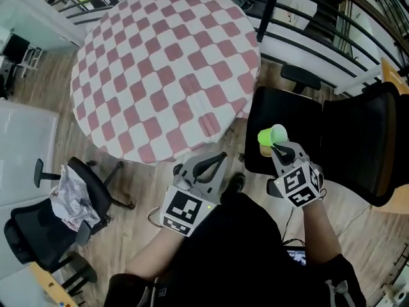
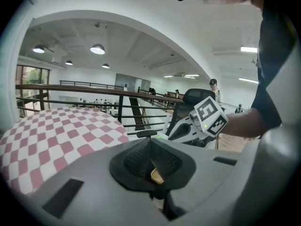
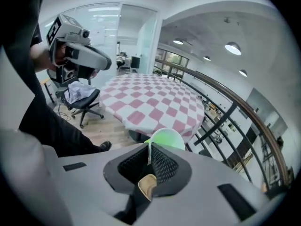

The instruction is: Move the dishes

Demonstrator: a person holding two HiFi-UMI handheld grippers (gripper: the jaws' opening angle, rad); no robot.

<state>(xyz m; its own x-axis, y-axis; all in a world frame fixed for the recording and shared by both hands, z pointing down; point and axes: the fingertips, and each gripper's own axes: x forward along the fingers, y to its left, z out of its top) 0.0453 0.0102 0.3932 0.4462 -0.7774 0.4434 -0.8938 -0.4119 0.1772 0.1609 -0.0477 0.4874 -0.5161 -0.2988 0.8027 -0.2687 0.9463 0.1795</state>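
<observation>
1. Looking steeply down, the head view shows a person's dark-clothed body at the bottom edge. Both forearms reach forward, and each hand carries a gripper.
2. Nearest on the left, the left gripper (image 1: pixel 208 165) has its jaws pressed together with nothing between them. It hangs over the wooden floor, just short of the table's near edge.
3. On the right, the right gripper (image 1: pixel 279 149) has its jaws pinched narrow on the thin rim of a green bowl (image 1: pixel 273 134) with a pale inside. The bowl is in the air above the seat of a black office chair (image 1: pixel 358 139), just right of the table and not touching it.
4. The step in hand appears to be carrying the bowl across to the table.
   - A pinch at one spot on the rim lets the bowl swing, so the grip should be firm and the travel slow.
   - The bowl should clear the table edge before it is lowered.
   - Its base should sit flat on the cloth before the jaws open.
5. Ahead and to the left of the bowl is the round table (image 1: pixel 166 62), covered in a pink-and-white checked cloth, with nothing on it.
6. Off to the far left, a second office chair (image 1: pixel 38 235) holds a crumpled pale bundle (image 1: pixel 73 194).
7. Farthest away, a dark railing (image 1: pixel 307 18) runs behind the table.
</observation>
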